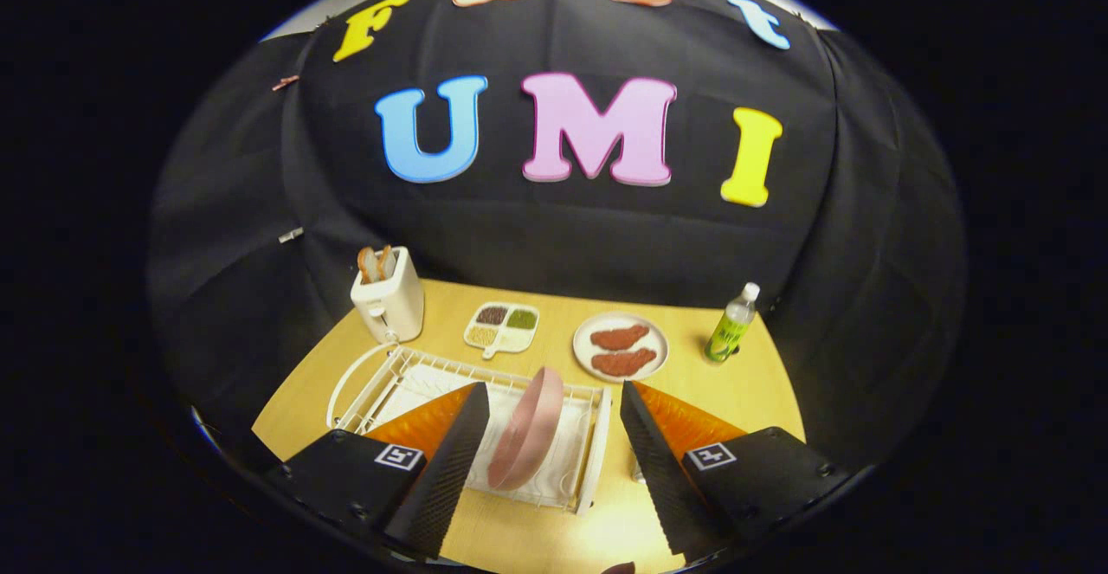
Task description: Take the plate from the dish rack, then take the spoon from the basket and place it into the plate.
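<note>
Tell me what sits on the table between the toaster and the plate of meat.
In the gripper view, a divided dish of four foods sits between the toaster and the meat plate.

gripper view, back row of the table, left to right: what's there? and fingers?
Toaster → divided snack tray → plate of meat pieces → green bottle. Nearer, the gripper is open, its fingers flanking the pink plate standing in the dish rack.

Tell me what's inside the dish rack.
A pink plate stands on edge in the white dish rack, between the open gripper's fingers. The left finger covers part of the rack.
</note>
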Demonstrator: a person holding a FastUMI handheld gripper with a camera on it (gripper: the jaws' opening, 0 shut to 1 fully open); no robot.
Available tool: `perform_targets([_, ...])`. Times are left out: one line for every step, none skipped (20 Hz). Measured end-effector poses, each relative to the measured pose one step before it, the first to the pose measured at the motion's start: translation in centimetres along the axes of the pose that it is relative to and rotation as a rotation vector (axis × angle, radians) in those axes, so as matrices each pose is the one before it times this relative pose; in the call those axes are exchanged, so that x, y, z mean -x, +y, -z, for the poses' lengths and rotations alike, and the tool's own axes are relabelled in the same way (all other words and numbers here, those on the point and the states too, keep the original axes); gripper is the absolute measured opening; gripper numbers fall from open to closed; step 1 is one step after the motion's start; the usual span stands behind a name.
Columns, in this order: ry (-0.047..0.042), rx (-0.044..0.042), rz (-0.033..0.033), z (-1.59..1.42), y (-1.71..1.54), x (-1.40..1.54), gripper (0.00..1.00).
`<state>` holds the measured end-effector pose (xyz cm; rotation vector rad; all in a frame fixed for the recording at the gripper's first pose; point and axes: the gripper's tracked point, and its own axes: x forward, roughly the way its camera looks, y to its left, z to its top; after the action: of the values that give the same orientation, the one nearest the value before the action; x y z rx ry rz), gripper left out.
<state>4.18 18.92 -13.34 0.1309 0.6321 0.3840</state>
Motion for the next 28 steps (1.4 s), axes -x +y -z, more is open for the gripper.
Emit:
perform_targets([0.07764, -0.03148, -0.00673, 1.401, 0.186, -1.504, 0.93])
perform_targets([0.06702, -0.04033, -0.01356, 1.066, 0.458, -1.46, 0.87])
perform_targets([0.05386, -0.04212, -0.0086, 0.701, 0.239, -1.449, 0.82])
perform_targets([0.04201, -0.03144, -0.00354, 0.568, 0.004, -1.285, 0.73])
perform_targets([0.02609, -0.01366, 0.01297, 0.336, -0.211, -1.237, 0.71])
perform_targets([0.02213, 0.00457, 0.02958, 0.211, -0.516, -0.889, 0.71])
perform_targets([0.01847, 0.01399, 0.0299, 0.153, -0.437, -0.85, 0.7])
perform_targets([0.01819, 0.01012, 0.03448, 0.194, -0.432, -0.937, 0.7])
perform_targets([0.02469, 0.00675, 0.03925, 0.346, -0.607, -0.94, 0.69])
perform_targets([0.02395, 0.00003, 0.03581, 0.384, -0.383, -0.73, 0.67])
perform_targets([0.02736, -0.00588, 0.03089, 0.463, -0.317, -0.738, 0.64])
perform_targets([0.02845, -0.00906, 0.01968, 0.383, -0.064, -0.515, 0.6])
perform_targets([0.02452, -0.01204, 0.00993, 0.292, 0.186, -0.723, 0.57])
perform_targets([0.01451, -0.007, 0.01582, 0.024, 0.043, -0.397, 0.51])
perform_targets([0.00623, -0.00239, 0.01357, -0.22, 0.114, -0.247, 0.48])
perform_targets([0.00089, 0.00189, 0.01264, -0.122, 0.125, -0.269, 0.41])
perform_targets([0.00566, 0.00751, 0.01743, 0.029, -0.132, 0.083, 0.36])
perform_targets([0.00065, 0.01067, 0.00787, 0.011, 0.076, -0.113, 0.31])
perform_targets([0.01301, 0.02129, 0.00861, 0.167, 0.077, 0.153, 0.3])
perform_targets([0.00116, 0.01474, 0.00955, -0.084, 0.121, 0.267, 0.3])
perform_targets([0.00279, 0.01598, 0.00808, -0.081, 0.093, 0.312, 0.29])
perform_targets([-0.00853, 0.01308, 0.01094, -0.206, -0.069, 0.536, 0.29])
perform_targets([-0.0163, 0.01345, 0.01233, -0.552, -0.266, 0.461, 0.29])
perform_targets([-0.01738, 0.0103, 0.00549, -0.323, -0.207, 0.088, 0.29])
perform_targets([0.00486, 0.00622, -0.00589, 0.155, 0.209, 0.118, 0.28])
perform_targets([0.00483, 0.00832, 0.00291, 0.356, -0.199, 0.221, 0.28])
perform_targets([-0.00271, -0.00452, 0.00497, -0.057, -0.196, 0.066, 0.29])
perform_targets([-0.00041, -0.00061, 0.00772, 0.131, -0.047, -0.09, 0.28])
